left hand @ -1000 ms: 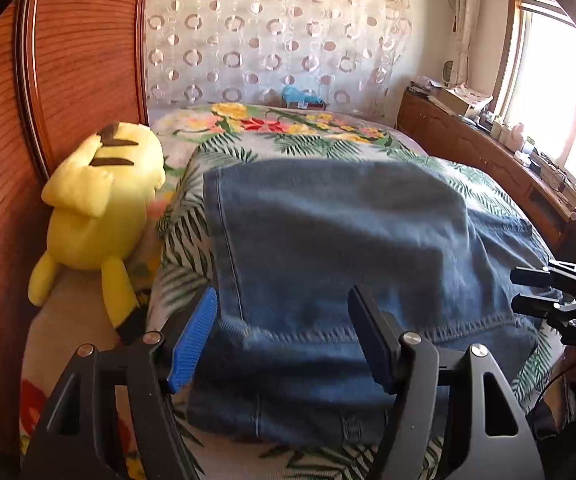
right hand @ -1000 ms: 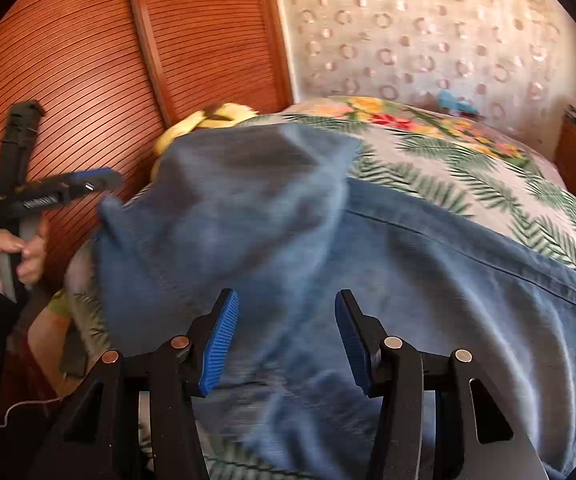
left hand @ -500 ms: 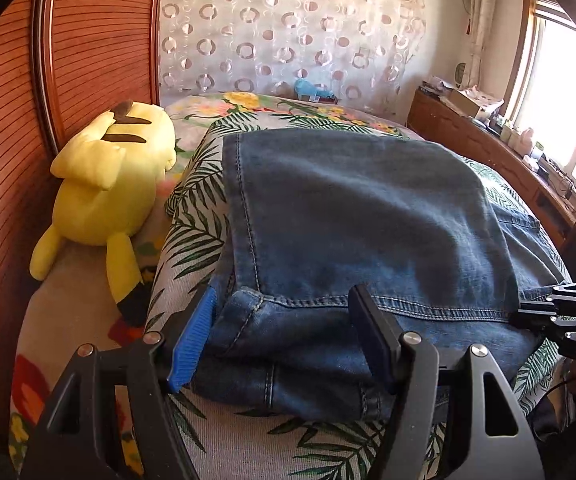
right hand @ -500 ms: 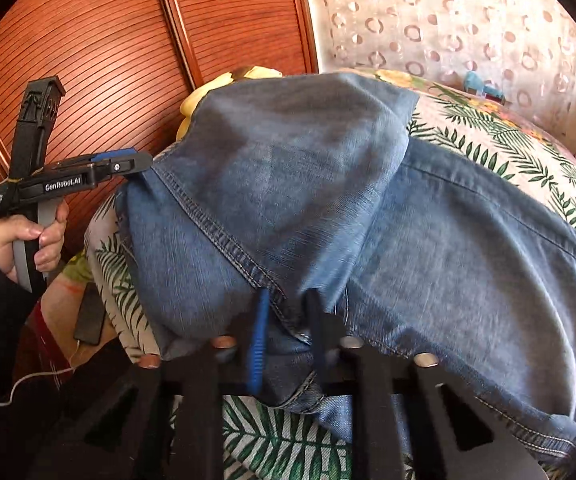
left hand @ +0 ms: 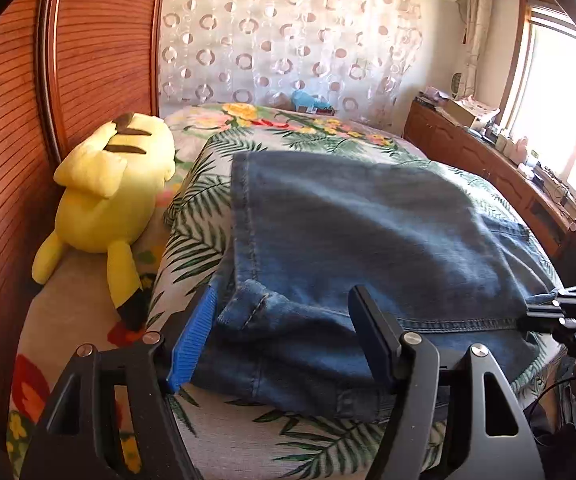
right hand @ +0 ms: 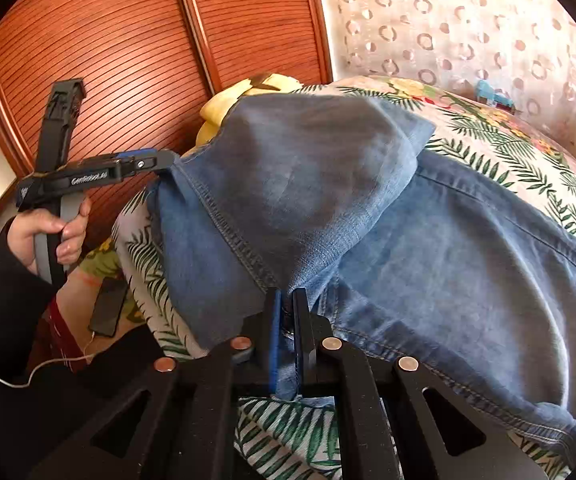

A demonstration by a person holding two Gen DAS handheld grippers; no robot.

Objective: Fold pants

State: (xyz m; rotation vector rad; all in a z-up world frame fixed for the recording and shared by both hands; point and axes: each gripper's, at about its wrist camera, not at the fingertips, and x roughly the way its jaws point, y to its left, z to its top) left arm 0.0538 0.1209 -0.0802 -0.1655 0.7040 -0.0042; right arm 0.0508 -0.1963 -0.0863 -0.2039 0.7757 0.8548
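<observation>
Blue denim pants (left hand: 368, 232) lie on a leaf-print bedspread (left hand: 196, 208), one part folded over the rest, with a stitched hem running across the near side. My left gripper (left hand: 284, 320) stands open, and the near-left corner of the fold lies between its fingers. From the right wrist view the left gripper (right hand: 156, 162) sits at the far-left corner of the pants (right hand: 448, 240), held by a hand (right hand: 48, 228). My right gripper (right hand: 287, 304) is shut on the denim edge near the hem. In the left wrist view the right gripper (left hand: 536, 312) pinches the hem's right end.
A yellow plush toy (left hand: 108, 192) lies left of the pants against slatted wooden doors (right hand: 128, 40). A wooden dresser (left hand: 488, 168) with small items runs along the right under a window. A dark phone (right hand: 108, 306) with a white cable lies low at the left.
The right gripper's jaws have closed from wide apart onto the denim edge. The folded-over part of the pants has come down and settled. The left gripper has stayed open at its corner.
</observation>
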